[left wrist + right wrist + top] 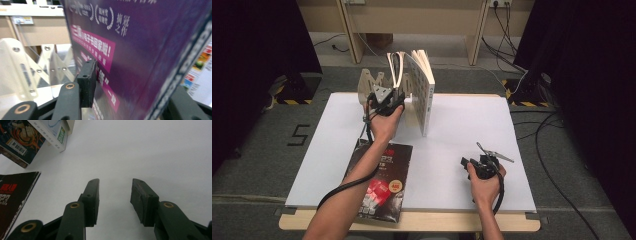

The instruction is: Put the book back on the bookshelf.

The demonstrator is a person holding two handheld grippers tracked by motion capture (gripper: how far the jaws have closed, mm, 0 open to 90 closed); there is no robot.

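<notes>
Purple book at sheet's far edge: stiff, weighty; take it by the spine. Left gripper straddles it, prob. loose; right gripper open, empty.

Glossy purple book cover — matt white tabletop.

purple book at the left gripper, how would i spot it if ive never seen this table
Start at the white table and look to its far edge, where books stand upright against a pale folding rack. The purple book stands between the left gripper jaws. Unlike the white-covered book beside it, its cover carries pink bands.
</notes>
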